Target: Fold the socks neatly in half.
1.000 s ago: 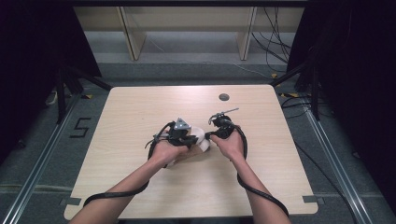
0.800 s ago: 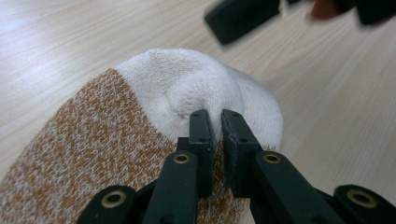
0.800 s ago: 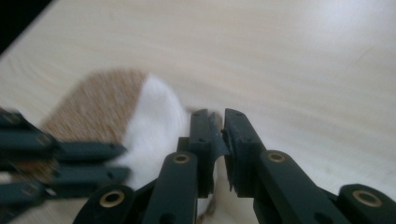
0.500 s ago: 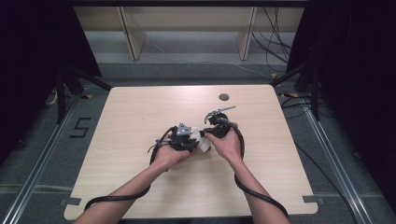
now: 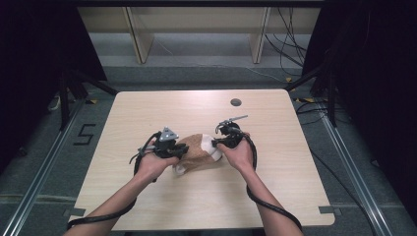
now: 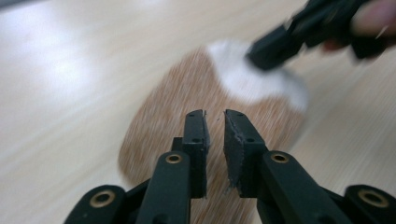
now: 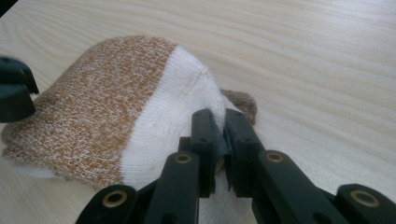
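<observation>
— From the high view, what do we have on the table (image 5: 147, 196)?

— We see a brown-and-white knitted sock (image 5: 199, 150) near the middle of the surface, somewhat toward the near edge. Our left gripper (image 5: 179, 149) meets its brown end and our right gripper (image 5: 215, 142) its white end. A dark round hole (image 5: 235, 102) sits by the far edge. On the floor past the left edge we read a painted "5" (image 5: 84, 134); cables (image 5: 290, 29) trail beyond the far right corner.

— And the left gripper view?

— It is blurred. Our jaws stand almost together with a thin gap, over the brown knit (image 6: 177, 102); we cannot tell whether they pinch any cloth. The other gripper (image 6: 299, 35) covers part of the white toe (image 6: 252, 81).

— The right gripper view?

— Here our jaws are closed down on a fold of the sock's white part (image 7: 173, 116). The brown part (image 7: 84, 102) spreads away to the left, where the other gripper's black tip (image 7: 15, 91) touches it. A brownish scrap (image 7: 240, 103) peeks from behind the white fold.
</observation>
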The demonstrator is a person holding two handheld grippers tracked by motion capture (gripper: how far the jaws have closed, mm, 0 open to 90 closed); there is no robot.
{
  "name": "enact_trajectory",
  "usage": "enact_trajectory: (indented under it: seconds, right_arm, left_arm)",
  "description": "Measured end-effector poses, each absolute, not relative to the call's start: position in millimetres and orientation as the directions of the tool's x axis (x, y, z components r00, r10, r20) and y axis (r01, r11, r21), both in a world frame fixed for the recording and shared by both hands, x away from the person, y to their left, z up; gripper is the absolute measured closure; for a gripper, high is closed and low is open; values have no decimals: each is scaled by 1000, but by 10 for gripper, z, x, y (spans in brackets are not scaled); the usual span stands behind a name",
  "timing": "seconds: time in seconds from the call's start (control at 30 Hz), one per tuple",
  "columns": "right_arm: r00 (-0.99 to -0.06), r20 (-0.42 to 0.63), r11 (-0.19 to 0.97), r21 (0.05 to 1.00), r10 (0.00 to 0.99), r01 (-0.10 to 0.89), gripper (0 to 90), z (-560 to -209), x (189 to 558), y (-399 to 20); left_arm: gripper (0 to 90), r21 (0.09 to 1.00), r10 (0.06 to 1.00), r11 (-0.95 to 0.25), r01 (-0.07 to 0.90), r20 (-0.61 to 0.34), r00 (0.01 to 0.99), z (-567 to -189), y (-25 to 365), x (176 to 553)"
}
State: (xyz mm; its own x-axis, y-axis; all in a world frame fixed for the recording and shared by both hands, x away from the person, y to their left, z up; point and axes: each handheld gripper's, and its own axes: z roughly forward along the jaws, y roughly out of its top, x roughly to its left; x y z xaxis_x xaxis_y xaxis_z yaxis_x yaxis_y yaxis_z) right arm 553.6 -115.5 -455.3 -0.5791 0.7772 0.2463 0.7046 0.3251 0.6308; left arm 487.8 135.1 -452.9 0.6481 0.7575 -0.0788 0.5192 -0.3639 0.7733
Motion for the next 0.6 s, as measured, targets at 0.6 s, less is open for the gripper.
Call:
enact_trajectory:
  seconds: [0.6]
  right_arm:
    - [-590, 228, 344, 631, 774, 695, 847, -4600, 5524, -1187]
  left_arm:
    - [783, 736, 727, -459, 497, -11, 687, -4772, 1347, 4915]
